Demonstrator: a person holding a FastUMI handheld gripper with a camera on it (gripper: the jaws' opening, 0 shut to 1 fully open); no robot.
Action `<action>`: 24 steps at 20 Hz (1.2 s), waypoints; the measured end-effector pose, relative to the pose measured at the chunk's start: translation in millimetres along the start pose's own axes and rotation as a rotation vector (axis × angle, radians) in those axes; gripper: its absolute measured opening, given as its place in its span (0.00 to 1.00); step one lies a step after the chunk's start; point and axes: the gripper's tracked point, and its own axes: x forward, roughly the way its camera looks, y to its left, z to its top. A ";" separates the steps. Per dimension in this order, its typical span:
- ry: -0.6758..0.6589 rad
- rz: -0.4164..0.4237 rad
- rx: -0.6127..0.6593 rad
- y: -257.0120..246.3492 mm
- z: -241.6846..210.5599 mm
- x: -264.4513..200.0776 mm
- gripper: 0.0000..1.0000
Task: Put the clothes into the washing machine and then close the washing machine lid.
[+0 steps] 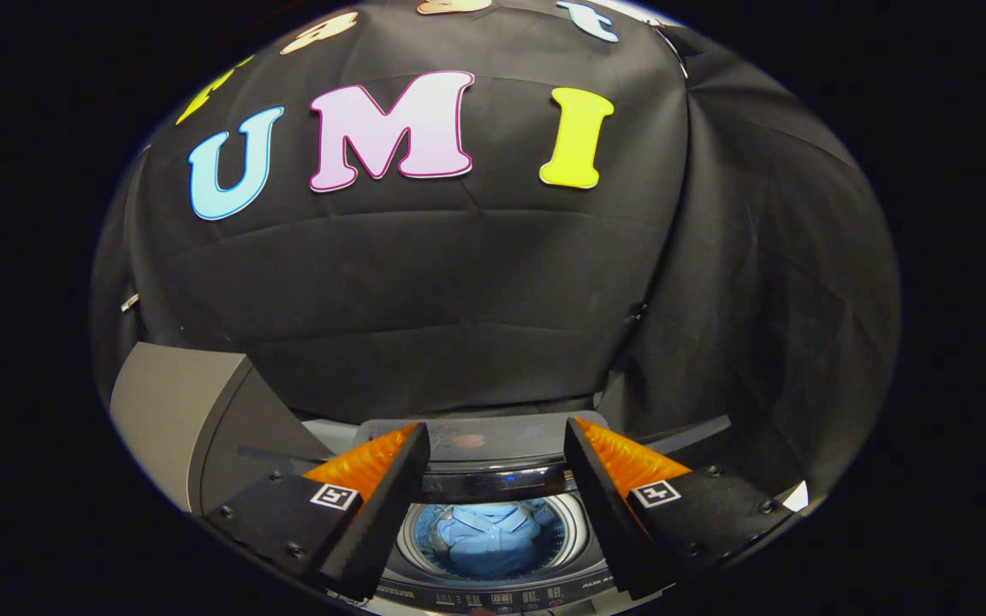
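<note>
A: Since the light blue shirt (490, 537) already lies down in the drum (407, 535) of the top-loading washing machine (493, 592), would you call the first half of the job done?

B: I would judge so. The shirt sits low in the tub, seen between the two fingers and beyond them, with nothing of it hanging over the rim that I can make out.

A: And the gripper (497, 466)?

B: Its fingers stand wide apart and hold nothing. They hover above the opening, touching neither the shirt nor the machine.

A: So the step in hand is the lid.

B: Yes, as I read it. The lid (493, 445) seems to be the dark panel standing up at the far side of the opening, just ahead of the fingertips, with the black cloth wall behind it. It is not down over the drum.

A: What does the next move call for?

B: Reaching to the far side, getting a finger or both on the lid's top edge, and bringing it forward and down toward the near control panel (493, 599). The fingers are already wide enough to take the edge. Whether the lid folds in the middle I cannot tell.

A: Anything beside the machine?

B: A grey box-like cabinet (176, 411) stands to the left, apart from the opening.
</note>
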 end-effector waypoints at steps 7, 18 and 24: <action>0.131 0.025 0.039 2.3 -87.2 3.2 0.99; 0.216 -0.003 -0.011 -9.5 -148.7 6.1 0.99; 0.225 0.014 -0.023 -11.7 -168.1 -9.5 0.99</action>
